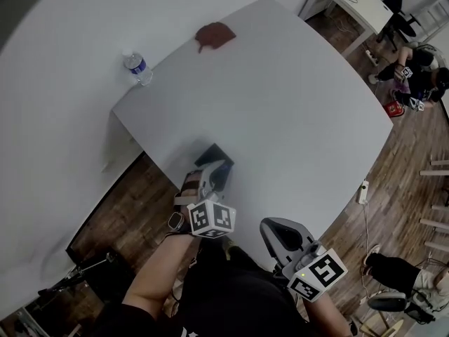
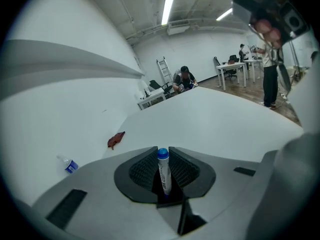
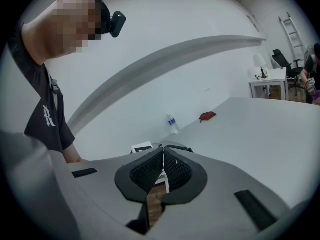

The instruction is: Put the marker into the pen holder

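Observation:
A marker with a blue cap (image 2: 163, 171) stands upright between the jaws of my left gripper (image 2: 163, 170), which is shut on it. In the head view the left gripper (image 1: 217, 168) hangs over the near left edge of the white table (image 1: 295, 97). Its tip is just short of a dark square holder (image 1: 212, 152); the marker itself is hidden there. My right gripper (image 1: 269, 225) is lower and to the right, by the table's near edge. Its ribbed jaws (image 3: 163, 166) are shut together with nothing between them.
A crumpled red-brown cloth (image 1: 214, 34) lies at the table's far end. A water bottle (image 1: 138, 67) stands by the far left corner. More tables, chairs, a ladder (image 2: 164, 71) and people (image 1: 419, 76) are farther off. Wooden floor (image 1: 393, 167) shows to the right.

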A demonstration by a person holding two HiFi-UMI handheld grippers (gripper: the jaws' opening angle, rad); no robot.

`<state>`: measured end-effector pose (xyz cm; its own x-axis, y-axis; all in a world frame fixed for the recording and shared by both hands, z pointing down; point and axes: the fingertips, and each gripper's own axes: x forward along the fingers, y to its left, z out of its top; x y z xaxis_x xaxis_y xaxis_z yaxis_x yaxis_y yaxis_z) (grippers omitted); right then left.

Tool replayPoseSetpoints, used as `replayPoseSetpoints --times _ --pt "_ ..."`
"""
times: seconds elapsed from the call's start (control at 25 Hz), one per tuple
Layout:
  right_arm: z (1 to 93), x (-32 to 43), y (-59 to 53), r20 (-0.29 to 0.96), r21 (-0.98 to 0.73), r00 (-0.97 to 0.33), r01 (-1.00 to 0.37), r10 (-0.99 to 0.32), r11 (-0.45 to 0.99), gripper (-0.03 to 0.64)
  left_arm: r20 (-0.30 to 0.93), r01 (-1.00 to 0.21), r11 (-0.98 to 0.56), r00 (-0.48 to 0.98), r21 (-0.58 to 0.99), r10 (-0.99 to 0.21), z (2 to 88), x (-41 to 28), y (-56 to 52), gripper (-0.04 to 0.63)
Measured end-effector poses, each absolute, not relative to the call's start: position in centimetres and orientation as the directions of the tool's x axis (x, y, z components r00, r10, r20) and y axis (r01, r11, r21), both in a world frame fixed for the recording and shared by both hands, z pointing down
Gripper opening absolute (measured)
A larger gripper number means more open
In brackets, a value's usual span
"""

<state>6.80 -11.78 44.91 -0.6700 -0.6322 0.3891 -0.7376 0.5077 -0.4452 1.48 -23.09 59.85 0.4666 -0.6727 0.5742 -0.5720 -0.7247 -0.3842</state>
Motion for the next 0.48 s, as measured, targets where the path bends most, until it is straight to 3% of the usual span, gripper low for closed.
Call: replayPoseSetpoints --times 0.48 --pt "45.9 7.1 -12.7 0.414 -0.455 -0.653 -0.752 -0.635 0.476 0.015 0.643 -0.556 -0.761 0.456 -0.334 -0.615 63.1 1.6 -23.2 0.069"
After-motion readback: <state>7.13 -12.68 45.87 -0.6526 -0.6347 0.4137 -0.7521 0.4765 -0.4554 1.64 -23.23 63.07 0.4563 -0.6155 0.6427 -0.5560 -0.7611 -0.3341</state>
